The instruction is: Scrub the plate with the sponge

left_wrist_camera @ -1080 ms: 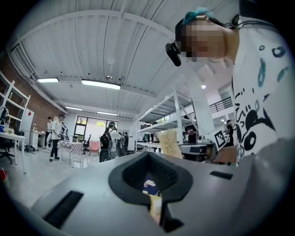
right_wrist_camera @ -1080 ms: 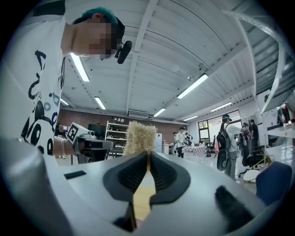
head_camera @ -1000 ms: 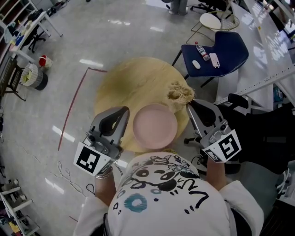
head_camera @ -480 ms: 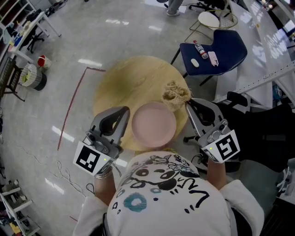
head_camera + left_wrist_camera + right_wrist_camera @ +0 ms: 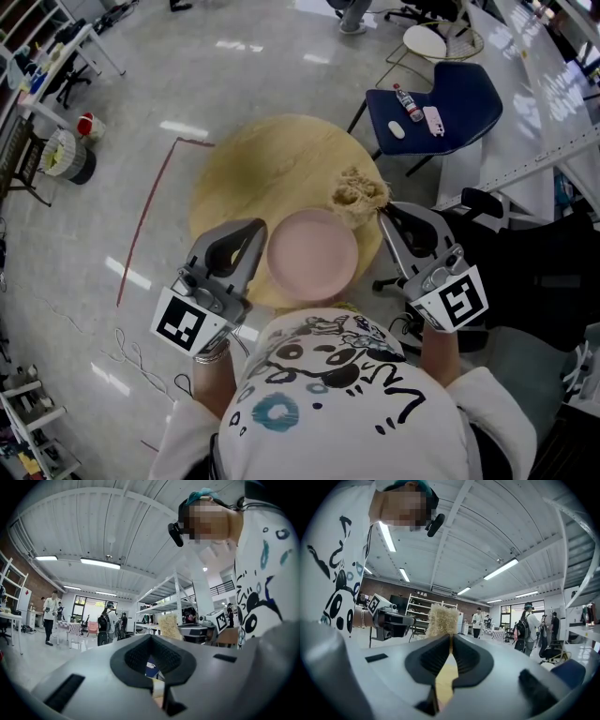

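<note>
A pink plate (image 5: 312,253) lies flat on the near part of a round wooden table (image 5: 253,159). A tan, fibrous sponge (image 5: 359,194) sits just off the plate's far right rim, with my right gripper (image 5: 382,212) shut on its near edge. In the right gripper view the sponge (image 5: 443,618) stands up above the closed jaws of the right gripper (image 5: 451,636). My left gripper (image 5: 257,226) hovers by the plate's left rim, shut, with nothing seen between its jaws. From the left gripper (image 5: 150,637) the sponge (image 5: 169,626) shows beyond the jaws.
A blue chair (image 5: 459,117) carrying a bottle, a phone and a small white object stands right of the table. A white round stool (image 5: 428,42) is behind it. A red line (image 5: 145,220) marks the floor at left. People stand far off in both gripper views.
Almost nothing has changed: the sponge and right gripper have drifted slightly left toward the plate's rim. The left gripper has stayed beside the plate.
</note>
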`<state>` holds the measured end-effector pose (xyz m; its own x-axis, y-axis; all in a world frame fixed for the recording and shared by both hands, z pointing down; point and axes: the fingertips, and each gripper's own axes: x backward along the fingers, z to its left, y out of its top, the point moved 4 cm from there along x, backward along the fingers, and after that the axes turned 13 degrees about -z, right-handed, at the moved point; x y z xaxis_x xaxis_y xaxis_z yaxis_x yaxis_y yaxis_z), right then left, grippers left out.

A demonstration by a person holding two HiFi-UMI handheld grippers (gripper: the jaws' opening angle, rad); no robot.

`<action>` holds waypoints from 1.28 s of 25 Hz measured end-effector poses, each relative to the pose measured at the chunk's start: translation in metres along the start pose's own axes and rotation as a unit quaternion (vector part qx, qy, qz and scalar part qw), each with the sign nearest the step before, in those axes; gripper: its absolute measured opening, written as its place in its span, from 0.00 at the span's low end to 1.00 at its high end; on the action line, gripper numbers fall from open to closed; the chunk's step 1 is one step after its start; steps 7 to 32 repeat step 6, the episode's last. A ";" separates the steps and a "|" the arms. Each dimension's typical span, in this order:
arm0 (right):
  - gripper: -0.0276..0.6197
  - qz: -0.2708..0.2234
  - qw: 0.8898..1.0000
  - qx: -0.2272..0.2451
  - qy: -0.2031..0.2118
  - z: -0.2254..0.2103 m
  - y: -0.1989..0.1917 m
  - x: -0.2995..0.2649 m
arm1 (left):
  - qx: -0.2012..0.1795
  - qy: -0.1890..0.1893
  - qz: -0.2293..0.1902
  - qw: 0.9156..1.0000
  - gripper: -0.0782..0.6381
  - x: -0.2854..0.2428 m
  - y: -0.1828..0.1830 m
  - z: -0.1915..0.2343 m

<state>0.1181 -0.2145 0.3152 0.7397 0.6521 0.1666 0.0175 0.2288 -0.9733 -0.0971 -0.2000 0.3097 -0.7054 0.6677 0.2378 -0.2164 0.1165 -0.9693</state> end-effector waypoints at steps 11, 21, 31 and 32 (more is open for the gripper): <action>0.10 -0.001 1.000 -0.002 0.002 0.000 0.002 0.001 | 0.002 0.000 -0.001 1.000 0.13 0.000 0.001 -0.002; 0.10 -0.001 1.000 -0.002 0.002 0.000 0.002 0.001 | 0.002 0.000 -0.001 1.000 0.13 0.000 0.001 -0.002; 0.10 -0.001 1.000 -0.002 0.002 0.000 0.002 0.001 | 0.002 0.000 -0.001 1.000 0.13 0.000 0.001 -0.002; 0.10 -0.001 1.000 -0.002 0.002 0.000 0.002 0.001 | 0.002 0.000 -0.001 1.000 0.13 0.000 0.001 -0.002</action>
